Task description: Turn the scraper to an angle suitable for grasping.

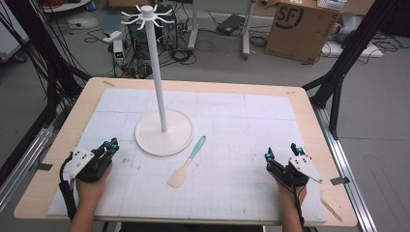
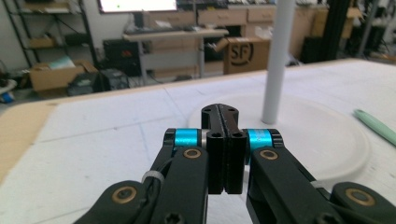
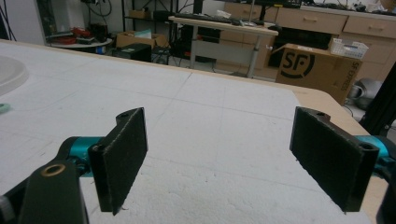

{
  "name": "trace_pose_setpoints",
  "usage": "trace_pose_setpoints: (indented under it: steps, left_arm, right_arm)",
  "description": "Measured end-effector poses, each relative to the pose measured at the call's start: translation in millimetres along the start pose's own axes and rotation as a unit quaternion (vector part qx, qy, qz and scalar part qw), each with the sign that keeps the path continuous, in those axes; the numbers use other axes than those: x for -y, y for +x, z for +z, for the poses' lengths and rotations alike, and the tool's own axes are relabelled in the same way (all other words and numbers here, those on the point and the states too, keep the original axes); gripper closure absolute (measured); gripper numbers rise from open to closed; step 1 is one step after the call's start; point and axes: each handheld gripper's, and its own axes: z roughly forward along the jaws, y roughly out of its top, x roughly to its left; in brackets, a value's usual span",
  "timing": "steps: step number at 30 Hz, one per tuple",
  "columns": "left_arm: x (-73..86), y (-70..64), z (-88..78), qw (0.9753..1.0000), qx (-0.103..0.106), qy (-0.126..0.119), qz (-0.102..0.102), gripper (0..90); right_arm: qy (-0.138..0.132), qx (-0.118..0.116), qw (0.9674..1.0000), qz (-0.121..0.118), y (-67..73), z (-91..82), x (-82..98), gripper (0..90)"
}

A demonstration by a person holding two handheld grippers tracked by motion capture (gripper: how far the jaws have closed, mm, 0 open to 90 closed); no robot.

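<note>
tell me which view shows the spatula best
The high view: the spatula lies whole on the white mat, mint handle toward the stand's base, pale blade nearer the person. The left gripper view catches part of the handle; the right gripper view a green sliver at its left edge.

High view looks down; gripper views skim low, sharing the table (image 1: 300, 104).

I count two tools in my hands: my left tool (image 1: 112, 144) and my right tool (image 1: 282, 152). One spatula (image 1: 186, 163) lies on the one table (image 1: 300, 104). One white stand (image 1: 162, 96) rises from it, with one round base and one pole. One white mat (image 1: 241, 140) covers the tabletop. Beyond the table, one cardboard box (image 1: 300, 29) sits on the floor.
</note>
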Motion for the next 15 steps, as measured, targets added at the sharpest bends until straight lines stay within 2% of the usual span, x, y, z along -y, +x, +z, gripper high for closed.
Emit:
trace_pose_setpoints:
  steps: [1, 2, 3, 4, 5, 6, 8, 10, 11, 12, 13, 14, 15]
  left_arm:
    - [-1.6, -3.6, 3.1, 0.9997, 0.013, 0.022, 0.005, 89.8]
    - [-1.6, -3.6, 3.1, 0.9997, 0.013, 0.022, 0.005, 89.9]
    - [-3.1, -7.6, 6.9, 0.9983, 0.030, 0.050, 0.011, 89.9]
    - [-3.1, -7.6, 6.9, 0.9983, 0.030, 0.050, 0.011, 89.9]
    - [-4.0, -10.0, 9.0, 0.9971, 0.040, 0.063, 0.013, 89.9]
    - [-6.3, -15.9, 12.8, 0.9951, 0.060, 0.078, 0.014, 89.9]
    - [-9.1, -23.4, 16.3, 0.9929, 0.080, 0.087, 0.012, 89.8]
    - [-12.0, -31.8, 19.0, 0.9909, 0.096, 0.092, 0.020, 89.8]
    - [-12.0, -31.8, 19.0, 0.9909, 0.096, 0.092, 0.020, 89.8]
    - [-14.9, -39.9, 21.5, 0.9877, 0.118, 0.099, 0.022, 89.8]
    - [-14.9, -39.9, 21.5, 0.9877, 0.118, 0.099, 0.022, 89.8]
    - [-16.1, -43.5, 23.0, 0.9847, 0.136, 0.106, 0.025, 89.8]
    - [-18.0, -50.3, 25.8, 0.9780, 0.169, 0.118, 0.030, 89.9]
  right_arm:
    - [0.000, 0.000, 1.0000, 0.001, 0.1, 0.1, 0.0, 18.3]
    - [0.000, 0.000, 1.0000, 0.001, 0.0, 0.0, 0.0, 18.6]
    - [0.000, 0.000, 1.0000, 0.001, 0.0, 0.0, 0.0, 19.0]
    - [0.001, -0.001, 1.0000, 0.003, 0.2, 0.0, -0.1, 19.0]
    - [0.001, -0.001, 1.0000, 0.001, 0.0, 0.0, 0.0, 19.0]
    - [0.001, -0.001, 1.0000, 0.001, 0.1, 0.0, 0.0, 19.1]
    - [0.000, -0.002, 1.0000, -0.001, -0.1, 0.1, 0.0, 19.1]
    - [0.001, -0.002, 1.0000, -0.002, 0.1, -0.1, 0.0, 19.1]
    - [0.002, -0.003, 1.0000, 0.000, 0.5, -0.3, 0.0, 19.0]
    - [0.002, -0.003, 1.0000, -0.001, 0.6, -0.3, 0.0, 19.0]
    - [0.001, -0.002, 1.0000, 0.000, 1.0, -0.2, 0.0, 19.1]
    - [0.001, -0.002, 1.0000, 0.000, 1.0, -0.2, 0.0, 19.1]
    - [0.001, -0.002, 1.0000, 0.000, 1.2, -0.2, -0.1, 19.1]
